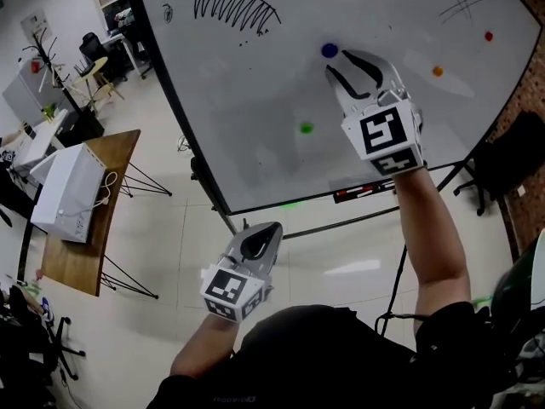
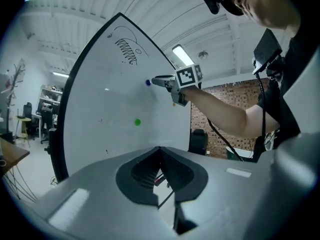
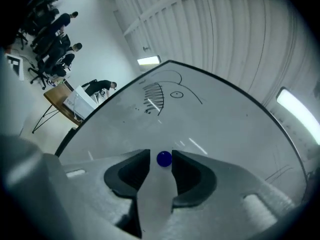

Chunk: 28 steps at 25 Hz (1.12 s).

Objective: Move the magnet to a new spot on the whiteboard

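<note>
Blue magnet (image 3: pixel 164 158) sits on the whiteboard (image 3: pixel 220 134), just between the tips of the right claw (image 1: pixel 337 62). Its jaws stand apart, gripping nothing. The left claw (image 1: pixel 272 230), closed and empty, hangs well away.

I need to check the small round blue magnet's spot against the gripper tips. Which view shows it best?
The right gripper view: the small round blue magnet sits large and centred, between the open jaws of the right gripper. The head view shows it small, just beyond the tips; the left gripper view shows only a distant dot.
</note>
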Each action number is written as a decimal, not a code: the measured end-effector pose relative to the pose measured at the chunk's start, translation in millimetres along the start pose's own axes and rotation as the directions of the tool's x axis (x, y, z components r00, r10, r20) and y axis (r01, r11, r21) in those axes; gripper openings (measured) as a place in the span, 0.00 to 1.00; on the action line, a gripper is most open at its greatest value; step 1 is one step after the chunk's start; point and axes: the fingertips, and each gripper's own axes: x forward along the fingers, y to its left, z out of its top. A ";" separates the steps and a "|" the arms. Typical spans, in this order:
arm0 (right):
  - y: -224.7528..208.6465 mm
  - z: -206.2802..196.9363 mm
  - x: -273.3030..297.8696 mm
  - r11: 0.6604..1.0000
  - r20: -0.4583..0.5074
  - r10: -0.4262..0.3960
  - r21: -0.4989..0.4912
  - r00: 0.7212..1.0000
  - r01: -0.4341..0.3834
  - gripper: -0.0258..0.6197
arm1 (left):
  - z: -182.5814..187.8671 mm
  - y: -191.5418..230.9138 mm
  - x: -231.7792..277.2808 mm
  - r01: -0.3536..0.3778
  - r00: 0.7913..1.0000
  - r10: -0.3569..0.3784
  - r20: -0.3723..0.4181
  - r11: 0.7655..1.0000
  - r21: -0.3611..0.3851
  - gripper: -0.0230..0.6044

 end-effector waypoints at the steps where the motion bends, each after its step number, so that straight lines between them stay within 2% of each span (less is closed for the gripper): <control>1: -2.6 -1.9 6.9 1.000 -0.028 0.006 -0.003 1.000 -0.006 0.23 | -0.8 0.4 -0.4 0.006 1.000 -0.006 -0.001 1.000 -0.002 0.06; 4: -5.1 -8.1 22.2 1.000 -0.090 0.018 -0.023 0.996 -0.020 0.25 | -2.7 2.9 -1.7 0.012 1.000 -0.012 0.002 1.000 -0.015 0.06; 8: -6.8 -12.7 32.7 0.999 -0.119 0.018 -0.047 0.993 -0.024 0.25 | -3.0 3.9 -3.0 0.012 1.000 -0.011 0.011 0.999 -0.029 0.06; 20: -8.7 -13.6 38.6 0.992 -0.103 -0.065 -0.111 0.993 0.054 0.22 | 1.1 -0.3 -2.6 -0.004 1.000 0.005 0.025 0.999 -0.043 0.06; 28: -8.4 -13.2 37.1 0.996 -0.104 -0.035 -0.091 0.994 0.026 0.21 | 0.4 -6.2 -1.3 -0.019 1.000 0.020 0.025 0.999 -0.041 0.06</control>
